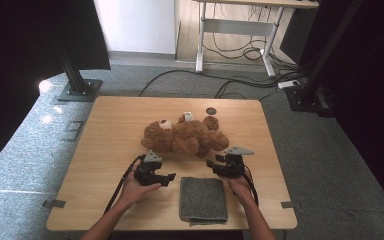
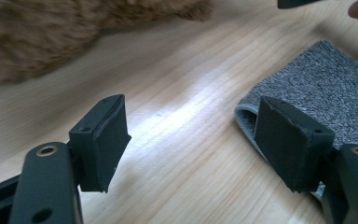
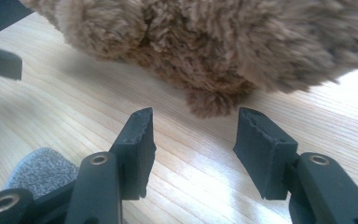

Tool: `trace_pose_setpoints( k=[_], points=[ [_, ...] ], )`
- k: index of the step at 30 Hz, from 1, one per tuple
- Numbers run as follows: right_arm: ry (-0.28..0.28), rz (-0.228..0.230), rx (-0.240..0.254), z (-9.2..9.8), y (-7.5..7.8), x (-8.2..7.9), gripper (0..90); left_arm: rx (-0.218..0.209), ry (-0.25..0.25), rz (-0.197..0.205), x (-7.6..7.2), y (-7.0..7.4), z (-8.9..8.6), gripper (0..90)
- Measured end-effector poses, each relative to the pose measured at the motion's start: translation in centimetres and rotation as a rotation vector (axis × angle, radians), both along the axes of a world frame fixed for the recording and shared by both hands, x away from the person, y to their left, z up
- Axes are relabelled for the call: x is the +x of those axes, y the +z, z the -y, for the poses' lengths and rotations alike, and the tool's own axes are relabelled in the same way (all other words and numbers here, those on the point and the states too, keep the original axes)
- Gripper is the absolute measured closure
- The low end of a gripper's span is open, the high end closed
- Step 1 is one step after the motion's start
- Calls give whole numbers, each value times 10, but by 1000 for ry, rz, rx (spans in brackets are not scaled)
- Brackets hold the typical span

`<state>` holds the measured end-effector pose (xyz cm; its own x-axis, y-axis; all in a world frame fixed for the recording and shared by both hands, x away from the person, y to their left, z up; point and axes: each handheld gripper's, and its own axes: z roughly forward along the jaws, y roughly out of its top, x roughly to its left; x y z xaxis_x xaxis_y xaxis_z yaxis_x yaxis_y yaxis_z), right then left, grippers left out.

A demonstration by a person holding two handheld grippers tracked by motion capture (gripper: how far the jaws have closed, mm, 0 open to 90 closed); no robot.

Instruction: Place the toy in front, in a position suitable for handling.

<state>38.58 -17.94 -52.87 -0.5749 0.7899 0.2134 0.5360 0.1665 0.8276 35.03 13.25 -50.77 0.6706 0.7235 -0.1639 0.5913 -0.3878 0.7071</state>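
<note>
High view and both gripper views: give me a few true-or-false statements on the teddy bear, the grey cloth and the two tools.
1. The brown teddy bear lies on the wooden table. True.
2. The left tool is clamped on the grey cloth. False: its jaws stand apart over bare wood, with the cloth's edge beside one of them.
3. The grey cloth lies folded near the table's near edge, between the two hands. True.
4. The right tool grips the bear's fur. False: its jaws are open, short of the bear.
5. The cloth covers the bear. False: they lie apart.
</note>
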Motion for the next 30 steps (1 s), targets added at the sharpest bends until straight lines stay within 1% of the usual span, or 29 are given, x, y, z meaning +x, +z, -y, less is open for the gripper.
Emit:
trace_pose_setpoints(
  k=[1, 2, 5, 6, 7, 8, 9, 11, 16, 17, 18, 19, 20, 21, 22, 23, 26, 27, 29, 30],
  points=[
    [-4, -1, -1, 1, 0, 0, 466, 1, -12, -7, -1, -2, 5, 257],
    [-4, -1, -1, 1, 0, 0, 466, 1, -12, -7, -1, -2, 5, 257],
    [-19, -8, -6, 3, -2, 0, 466, 4, -38, -21, -4, -6, 16, 257],
    [-19, -8, -6, 3, -2, 0, 466, 4, -38, -21, -4, -6, 16, 256],
    [-25, -11, -7, 4, -2, 0, 466, 4, -50, -27, -5, -8, 21, 256],
    [-25, -11, -7, 4, -2, 0, 466, 4, -50, -27, -5, -8, 21, 256],
    [-29, -14, -10, 5, -3, 0, 466, 5, -61, -32, -5, -10, 26, 256],
    [-32, -14, -13, 6, -3, 1, 466, 5, -69, -40, -4, -12, 31, 253],
    [-38, -17, -17, 6, -5, 1, 465, 5, -81, -52, -4, -16, 39, 243],
    [-40, -17, -19, 6, -5, 1, 466, 3, -92, -60, -4, -18, 44, 241],
    [-40, -17, -19, 6, -5, 1, 466, 3, -92, -60, -4, -18, 44, 239],
    [-40, -19, -21, 7, -5, 1, 466, 10, -101, -62, -4, -20, 49, 238],
    [-40, -19, -21, 7, -5, 1, 466, 10, -101, -62, -4, -20, 49, 238],
    [-41, -21, -24, 7, -5, 1, 465, 13, -113, -62, -5, -22, 55, 238],
    [-42, -23, -25, 7, -5, 1, 465, 13, -113, -62, -5, -22, 55, 237],
    [-42, -24, -25, 7, -6, 1, 465, 18, -120, -65, -6, -23, 59, 237],
    [-43, -28, -27, 7, -6, 1, 465, 22, -128, -67, -6, -26, 64, 236],
    [-42, -28, -29, 7, -7, 1, 465, 34, -134, -69, -7, -28, 67, 237],
    [-42, -28, -30, 7, -7, 1, 465, 41, -138, -70, -7, -29, 70, 241],
    [-41, -29, -32, 7, -7, 1, 464, 52, -141, -58, -9, -31, 72, 250]
  ],
)
